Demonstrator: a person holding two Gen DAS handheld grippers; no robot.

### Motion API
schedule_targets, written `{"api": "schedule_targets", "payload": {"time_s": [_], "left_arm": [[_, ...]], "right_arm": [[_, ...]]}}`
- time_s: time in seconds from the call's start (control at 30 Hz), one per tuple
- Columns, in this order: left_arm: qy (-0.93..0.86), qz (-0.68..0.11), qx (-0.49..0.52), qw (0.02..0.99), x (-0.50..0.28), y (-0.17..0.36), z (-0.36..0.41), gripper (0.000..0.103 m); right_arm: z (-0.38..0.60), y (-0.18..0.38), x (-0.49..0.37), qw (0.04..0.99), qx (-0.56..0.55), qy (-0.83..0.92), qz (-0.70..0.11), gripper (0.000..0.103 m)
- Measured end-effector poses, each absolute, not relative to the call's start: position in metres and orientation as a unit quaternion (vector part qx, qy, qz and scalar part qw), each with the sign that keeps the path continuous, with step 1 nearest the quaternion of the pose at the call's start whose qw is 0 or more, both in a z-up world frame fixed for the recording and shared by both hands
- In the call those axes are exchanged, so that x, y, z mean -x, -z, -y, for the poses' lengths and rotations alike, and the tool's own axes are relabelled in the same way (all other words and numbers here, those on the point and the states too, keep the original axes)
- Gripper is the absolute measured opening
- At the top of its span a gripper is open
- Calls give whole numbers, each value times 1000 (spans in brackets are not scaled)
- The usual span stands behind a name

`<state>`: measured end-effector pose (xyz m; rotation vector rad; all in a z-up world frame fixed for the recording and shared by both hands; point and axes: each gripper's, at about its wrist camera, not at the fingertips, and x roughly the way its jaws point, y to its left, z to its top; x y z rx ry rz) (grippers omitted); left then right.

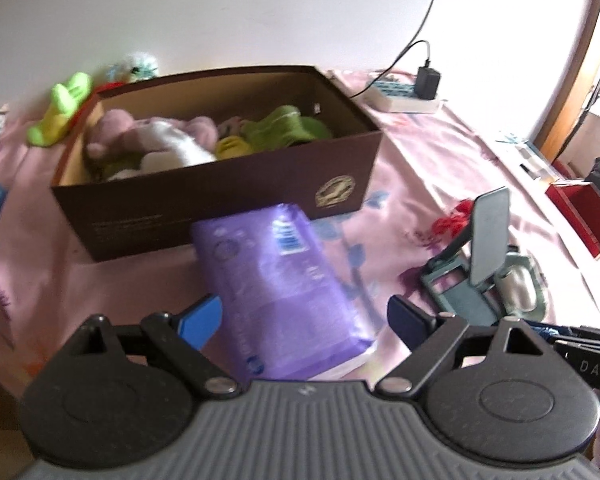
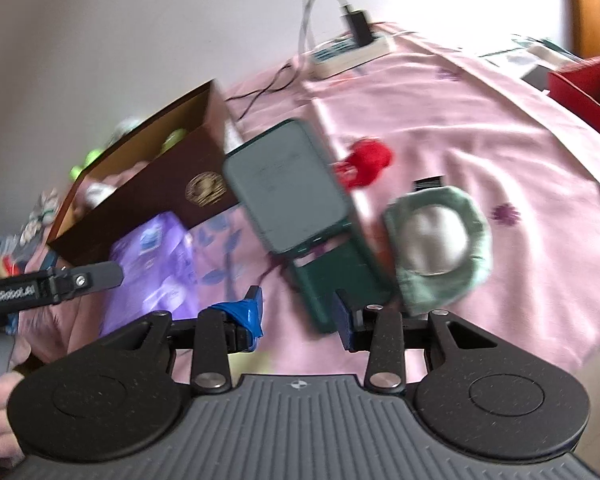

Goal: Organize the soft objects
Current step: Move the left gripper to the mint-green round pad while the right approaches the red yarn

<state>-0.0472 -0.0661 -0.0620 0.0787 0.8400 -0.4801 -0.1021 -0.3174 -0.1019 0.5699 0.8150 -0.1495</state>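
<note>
Left wrist view, purple tissue pack (image 1: 284, 292) lengthwise toward brown box (image 1: 228, 196)

Purple pack (image 1: 284, 292) between open left claw (image 1: 304, 322) fingers; brown box (image 1: 220, 184) blocks just beyond.

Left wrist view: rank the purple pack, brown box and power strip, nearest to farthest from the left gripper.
1. Purple pack, lying between the open fingers of the left gripper.
2. Brown box, just behind the pack.
3. Power strip, far right, by the wall.
</note>
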Motion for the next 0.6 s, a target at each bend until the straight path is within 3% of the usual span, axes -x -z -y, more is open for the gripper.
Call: {"api": "schedule_targets", "payload": {"time_s": [0.6], "left_arm": [[389, -400, -117, 822, 74, 73, 136, 92]], "right_arm": [[434, 119, 82, 860, -322, 101, -382, 23]]}}
